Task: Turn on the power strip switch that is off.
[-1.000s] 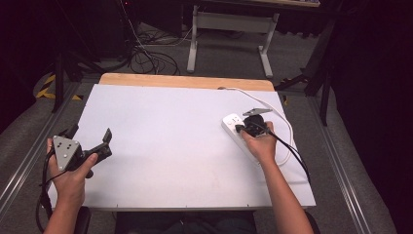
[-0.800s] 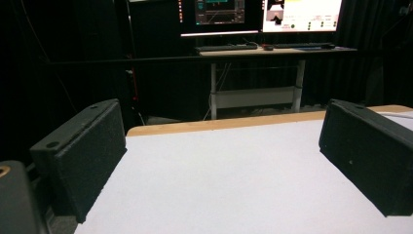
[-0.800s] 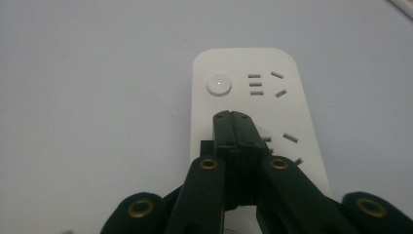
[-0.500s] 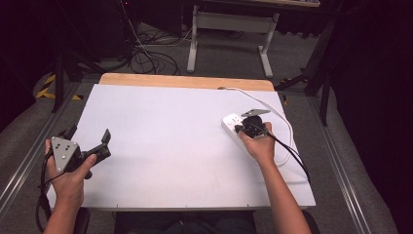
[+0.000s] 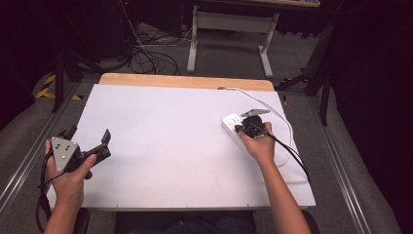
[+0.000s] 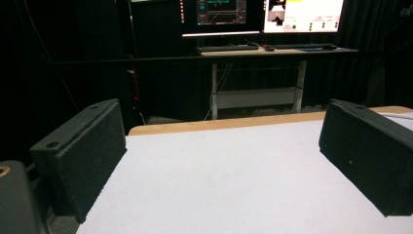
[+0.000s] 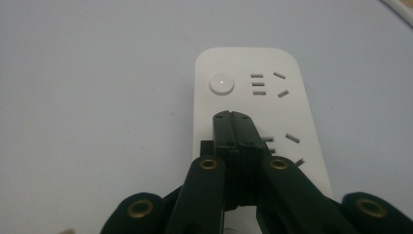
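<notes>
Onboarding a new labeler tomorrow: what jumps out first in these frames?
The white power strip at the table's right side, with the right gripper shut, its jaws pressed together just above the strip behind its round button. Next, the left gripper held wide open at the table's left edge, nothing between its jaws.

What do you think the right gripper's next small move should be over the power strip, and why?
Probably a short forward and downward push onto the round button. The right gripper has its jaws closed together, poised over the white power strip just short of that button, so it looks set up as a pressing tip. The left gripper sits open and apart at the table's near left corner, so it plays no part.
</notes>
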